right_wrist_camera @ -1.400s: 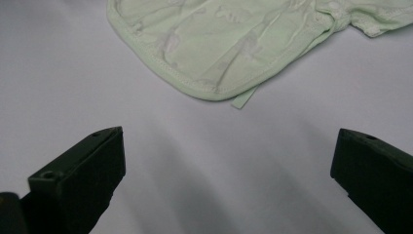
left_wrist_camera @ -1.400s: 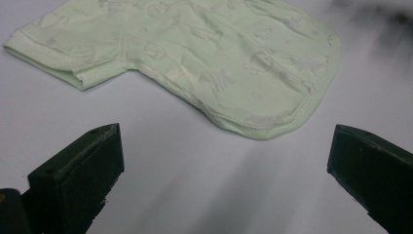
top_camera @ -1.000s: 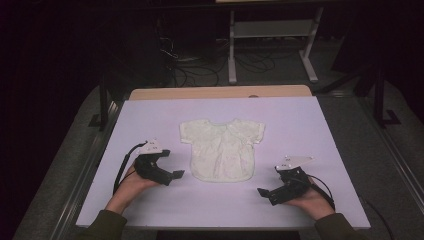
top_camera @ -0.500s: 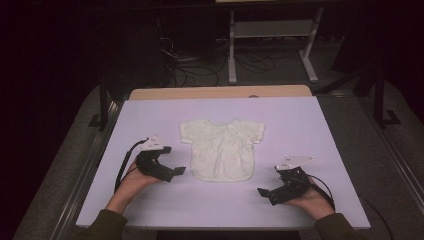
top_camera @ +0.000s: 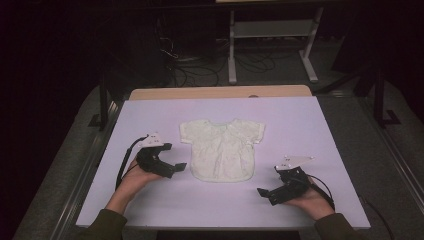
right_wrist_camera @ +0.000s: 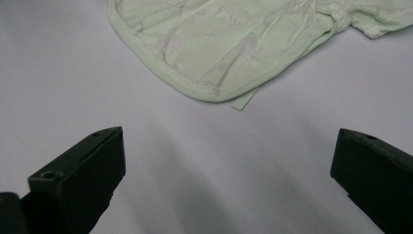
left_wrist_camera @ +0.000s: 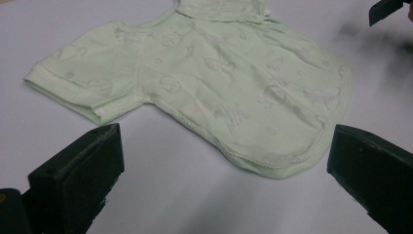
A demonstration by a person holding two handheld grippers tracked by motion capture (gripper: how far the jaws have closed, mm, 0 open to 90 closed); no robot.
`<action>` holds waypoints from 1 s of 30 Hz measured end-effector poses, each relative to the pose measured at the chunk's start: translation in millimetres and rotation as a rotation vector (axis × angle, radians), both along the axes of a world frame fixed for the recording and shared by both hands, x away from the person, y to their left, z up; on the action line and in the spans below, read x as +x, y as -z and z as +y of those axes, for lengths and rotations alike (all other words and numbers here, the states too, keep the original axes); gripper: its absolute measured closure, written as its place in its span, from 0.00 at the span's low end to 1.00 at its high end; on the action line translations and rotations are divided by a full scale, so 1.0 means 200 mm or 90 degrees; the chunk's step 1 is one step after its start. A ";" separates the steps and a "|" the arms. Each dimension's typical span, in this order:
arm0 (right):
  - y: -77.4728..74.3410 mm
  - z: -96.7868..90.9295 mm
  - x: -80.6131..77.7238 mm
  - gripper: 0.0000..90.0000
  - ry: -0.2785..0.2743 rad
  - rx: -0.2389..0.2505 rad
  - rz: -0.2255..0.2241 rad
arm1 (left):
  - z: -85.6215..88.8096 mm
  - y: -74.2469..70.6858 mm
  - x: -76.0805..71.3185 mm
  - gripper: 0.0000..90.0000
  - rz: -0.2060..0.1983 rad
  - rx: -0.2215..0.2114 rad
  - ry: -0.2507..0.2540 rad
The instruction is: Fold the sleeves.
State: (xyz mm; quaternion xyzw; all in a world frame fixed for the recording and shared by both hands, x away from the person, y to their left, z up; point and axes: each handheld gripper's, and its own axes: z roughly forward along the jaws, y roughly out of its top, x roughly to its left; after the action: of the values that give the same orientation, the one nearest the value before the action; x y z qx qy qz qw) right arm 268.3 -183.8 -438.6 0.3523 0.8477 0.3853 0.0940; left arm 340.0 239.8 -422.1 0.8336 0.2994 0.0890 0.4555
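Observation:
A small pale-green baby shirt (top_camera: 222, 149) lies flat on the white table (top_camera: 300, 120), front up, collar toward the far side. My left gripper (top_camera: 181, 166) rests just left of the shirt's lower hem, open, jaws wide and empty. In the left gripper view the shirt (left_wrist_camera: 219, 83) spreads ahead, with its sleeve at the left and the rounded hem near the right jaw. My right gripper (top_camera: 262, 193) sits at the near right, open and empty, a short way from the hem corner. The right gripper view has the shirt's hem (right_wrist_camera: 214, 53) ahead, a small tag sticking out from it.
The table's near edge runs just under both hands. A wooden strip (top_camera: 220, 92) borders the far edge. Beyond it the floor is dark, with cables and a metal stand (top_camera: 272, 35). Bare tabletop surrounds the shirt on all sides.
My left gripper has slid right, closer to the shirt's lower left hem. The right gripper has stayed in place.

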 end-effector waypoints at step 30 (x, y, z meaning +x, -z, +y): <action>0.00 0.00 0.00 0.00 -0.003 0.002 0.003 | -0.03 -0.02 0.08 0.00 0.000 -0.001 -0.006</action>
State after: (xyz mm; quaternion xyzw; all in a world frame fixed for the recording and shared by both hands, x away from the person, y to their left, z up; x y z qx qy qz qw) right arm 268.7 -183.8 -438.9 0.3516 0.8480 0.3860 0.0908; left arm 355.1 233.9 -418.5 0.8316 0.3037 0.0910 0.4560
